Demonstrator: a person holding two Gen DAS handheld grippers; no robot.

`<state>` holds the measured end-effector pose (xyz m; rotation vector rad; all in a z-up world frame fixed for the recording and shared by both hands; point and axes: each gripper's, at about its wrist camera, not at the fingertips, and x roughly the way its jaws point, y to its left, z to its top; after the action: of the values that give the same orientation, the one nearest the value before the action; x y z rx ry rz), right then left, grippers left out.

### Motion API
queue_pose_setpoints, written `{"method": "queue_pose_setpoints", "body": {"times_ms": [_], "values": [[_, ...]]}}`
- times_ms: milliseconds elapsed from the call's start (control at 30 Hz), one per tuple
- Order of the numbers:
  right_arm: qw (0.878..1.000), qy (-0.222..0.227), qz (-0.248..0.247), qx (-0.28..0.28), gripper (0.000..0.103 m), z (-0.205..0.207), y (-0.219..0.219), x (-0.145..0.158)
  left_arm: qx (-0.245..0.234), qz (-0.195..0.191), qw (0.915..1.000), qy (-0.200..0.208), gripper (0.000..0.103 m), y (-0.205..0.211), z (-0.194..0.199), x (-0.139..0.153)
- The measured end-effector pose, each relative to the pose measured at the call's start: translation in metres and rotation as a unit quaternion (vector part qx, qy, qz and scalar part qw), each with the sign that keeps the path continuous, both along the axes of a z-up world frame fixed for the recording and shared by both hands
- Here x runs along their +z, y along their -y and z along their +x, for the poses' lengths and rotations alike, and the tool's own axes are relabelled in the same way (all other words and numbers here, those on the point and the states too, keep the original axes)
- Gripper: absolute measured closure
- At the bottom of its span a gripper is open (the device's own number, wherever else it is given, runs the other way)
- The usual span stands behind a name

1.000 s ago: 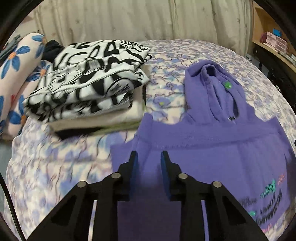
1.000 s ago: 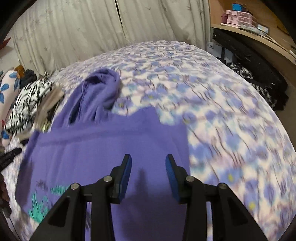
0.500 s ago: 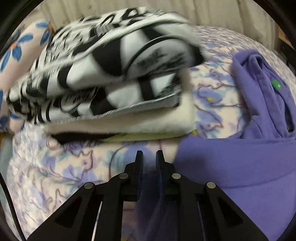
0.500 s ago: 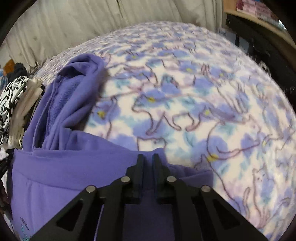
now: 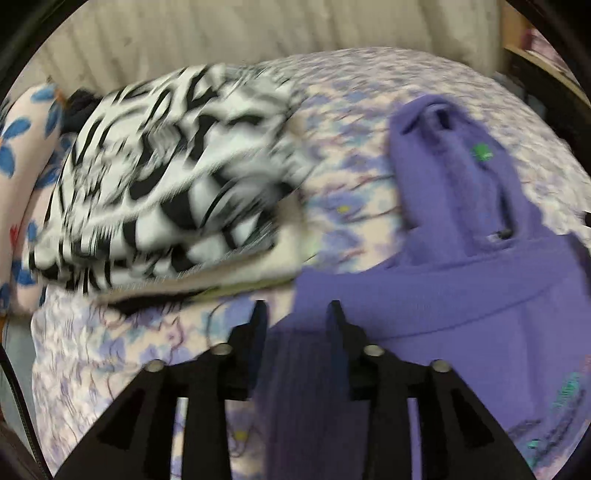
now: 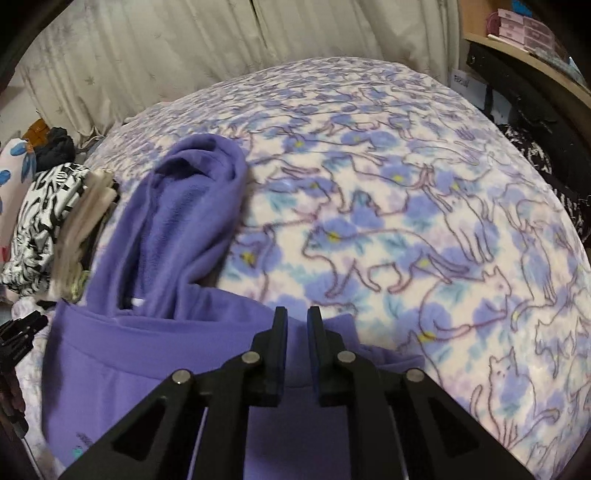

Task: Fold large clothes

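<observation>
The fingers [image 5: 334,325] of the left gripper [image 5: 295,314] stand apart, having just opened, with the near left edge of the purple hoodie [image 5: 461,295] lying between them; the pads do not press on the cloth. This view is blurred. The hoodie lies flat on the flowered blanket [image 5: 351,206], its hood [image 5: 447,177] stretched away from the camera, a small green tag on the hood. Teal print shows low on the right of the hoodie's body. To the left of the hoodie, just beside its shoulder, sits a stack of folded clothes [image 5: 170,192], a black-and-white patterned piece on top and pale layers under it. A pillow with blue flowers [image 5: 22,147] lies at the far left, and a pale curtain [image 5: 258,33] hangs behind the bed.

In the right wrist view, the fingers [image 6: 280,332] of the right gripper [image 6: 297,325] are nearly pressed together and pinch the hoodie [image 6: 155,350] at its far right shoulder edge, where the cloth bunches up a little beside the tips. The hood [image 6: 188,206] lies up to the left on the blanket [image 6: 406,221], which shows cat outlines and blue flowers. The stack of folded clothes [image 6: 44,218] is at the left edge, close by the hood. The black tip of the left gripper [image 6: 22,332] shows at the far left, beside the hoodie. A shelf with pink boxes [image 6: 524,26] stands at upper right.
</observation>
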<state>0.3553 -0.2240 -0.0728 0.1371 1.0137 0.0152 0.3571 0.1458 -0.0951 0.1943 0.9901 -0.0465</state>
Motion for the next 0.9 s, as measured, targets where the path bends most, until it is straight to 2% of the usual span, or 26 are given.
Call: {"method": "queue_pose_setpoints", "body": {"times_ms": [33,67,167,367,500,633,800,900], "values": [[1.0,-0.002,0.007,0.003,0.092,0.003,-0.002,0.003,-0.01,-0.002,0.9999,0.005,0.05,0.008,0.001,0.009],[1.0,-0.003,0.014,0.005,0.089,0.007,-0.004,0.006,-0.019,-0.003,0.9998,0.011,0.043,0.015,0.004,0.017],[1.0,-0.001,0.028,0.007,0.072,0.018,-0.01,0.013,-0.042,-0.005,0.9988,0.027,0.042,0.037,0.016,0.036],[0.999,-0.001,0.051,0.008,0.071,0.06,-0.018,0.022,-0.054,-0.013,0.9982,0.023,0.042,0.079,0.066,0.047],[0.997,-0.005,0.074,-0.002,0.07,0.097,-0.019,0.018,-0.039,-0.015,0.9991,0.008,0.042,0.092,0.109,0.032],[0.994,-0.021,0.104,-0.009,0.064,0.135,-0.02,0.001,-0.018,-0.013,0.9996,-0.014,0.042,0.096,0.149,0.006],[0.993,-0.041,0.114,-0.017,0.063,0.172,-0.022,-0.025,-0.002,-0.026,0.9985,-0.047,0.042,0.099,0.185,-0.03],[0.994,-0.049,0.098,-0.017,0.063,0.187,-0.028,-0.041,0.004,-0.031,0.9971,-0.069,0.042,0.103,0.2,-0.053]]}}
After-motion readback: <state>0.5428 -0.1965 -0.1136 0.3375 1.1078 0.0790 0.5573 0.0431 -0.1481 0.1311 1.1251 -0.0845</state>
